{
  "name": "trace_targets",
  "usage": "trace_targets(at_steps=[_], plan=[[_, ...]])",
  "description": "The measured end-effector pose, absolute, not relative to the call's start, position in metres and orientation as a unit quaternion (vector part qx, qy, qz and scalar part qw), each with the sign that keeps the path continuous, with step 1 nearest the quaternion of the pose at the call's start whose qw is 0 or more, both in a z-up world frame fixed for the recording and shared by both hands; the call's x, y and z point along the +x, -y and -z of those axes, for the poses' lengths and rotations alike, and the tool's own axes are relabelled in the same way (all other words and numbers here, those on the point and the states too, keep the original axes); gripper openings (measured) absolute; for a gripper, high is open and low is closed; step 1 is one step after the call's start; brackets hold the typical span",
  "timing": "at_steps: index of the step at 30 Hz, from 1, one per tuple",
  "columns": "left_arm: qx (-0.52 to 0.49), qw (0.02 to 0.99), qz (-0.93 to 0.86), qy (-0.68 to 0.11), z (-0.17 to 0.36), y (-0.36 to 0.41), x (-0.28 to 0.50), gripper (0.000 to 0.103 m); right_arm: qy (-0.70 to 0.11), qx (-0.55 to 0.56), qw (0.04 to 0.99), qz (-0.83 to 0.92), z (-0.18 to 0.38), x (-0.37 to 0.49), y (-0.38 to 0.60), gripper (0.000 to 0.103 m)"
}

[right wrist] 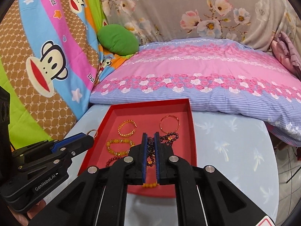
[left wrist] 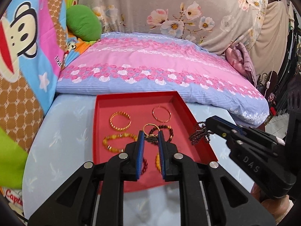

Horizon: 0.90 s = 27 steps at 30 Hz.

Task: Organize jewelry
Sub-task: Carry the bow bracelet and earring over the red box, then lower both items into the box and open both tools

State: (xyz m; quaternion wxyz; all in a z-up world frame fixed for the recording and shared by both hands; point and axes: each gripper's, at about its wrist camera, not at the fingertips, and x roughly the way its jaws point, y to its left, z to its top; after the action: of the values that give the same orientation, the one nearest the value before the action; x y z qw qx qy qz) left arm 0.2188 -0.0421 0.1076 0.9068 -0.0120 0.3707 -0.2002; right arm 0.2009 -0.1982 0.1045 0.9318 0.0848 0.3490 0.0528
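A red tray (left wrist: 105, 101) (right wrist: 193, 131) lies on the light blue bed. In it are a twisted gold bangle (left wrist: 120, 121) (right wrist: 127, 128), a thin gold bangle (left wrist: 161, 114) (right wrist: 169, 123), a yellow bead bracelet (left wrist: 112, 142) (right wrist: 118, 146) and other bead bracelets. My left gripper (left wrist: 150, 133) (right wrist: 92, 133) is shut on a thin gold ring (left wrist: 149, 127) (right wrist: 93, 131) with a dark charm, above the tray. My right gripper (right wrist: 150, 134) (left wrist: 205, 126) is shut on a dark bead bracelet (left wrist: 197, 136) (right wrist: 150, 148), held over the tray's right edge.
A pink and blue floral pillow (left wrist: 160, 66) (right wrist: 207, 75) lies just behind the tray. A cartoon monkey quilt (left wrist: 24, 47) (right wrist: 47, 56) rises on the left, with a green cushion (left wrist: 82, 24) (right wrist: 118, 39). A grey floral cloth (left wrist: 169, 5) covers the back.
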Motion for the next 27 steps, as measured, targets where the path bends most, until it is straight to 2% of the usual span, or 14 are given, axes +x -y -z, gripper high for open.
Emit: trace_targets(at_steps=[16, 19, 20, 21, 22, 23, 27], plan=[[-0.01, 0.892, 0.183, -0.414, -0.066, 0.061, 0.303, 0.015, -0.404, 0.08, 0.909, -0.059, -0.06, 0.288, 0.192, 0.007], [-0.003, 0.894, 0.169, -0.415, -0.06, 0.061, 0.307, 0.015, -0.41, 0.079, 0.907, -0.056, -0.053, 0.296, 0.191, 0.014], [0.0, 0.894, 0.166, -0.416, -0.058, 0.061, 0.307, 0.017, -0.41, 0.079, 0.907, -0.053, -0.051, 0.297, 0.191, 0.016], [0.002, 0.895, 0.162, -0.416, -0.056, 0.061, 0.307, 0.021, -0.411, 0.081, 0.906, -0.051, -0.05, 0.298, 0.192, 0.024], [0.004, 0.896, 0.157, -0.416, -0.055, 0.06, 0.309, 0.03, -0.41, 0.082, 0.907, -0.049, -0.05, 0.298, 0.192, 0.031], [0.005, 0.898, 0.149, -0.415, -0.054, 0.059, 0.309, 0.035, -0.408, 0.08, 0.908, -0.044, -0.049, 0.298, 0.192, 0.031], [0.0, 0.898, 0.143, -0.415, -0.053, 0.053, 0.309, 0.041, -0.406, 0.079, 0.909, -0.042, -0.049, 0.297, 0.193, 0.033]])
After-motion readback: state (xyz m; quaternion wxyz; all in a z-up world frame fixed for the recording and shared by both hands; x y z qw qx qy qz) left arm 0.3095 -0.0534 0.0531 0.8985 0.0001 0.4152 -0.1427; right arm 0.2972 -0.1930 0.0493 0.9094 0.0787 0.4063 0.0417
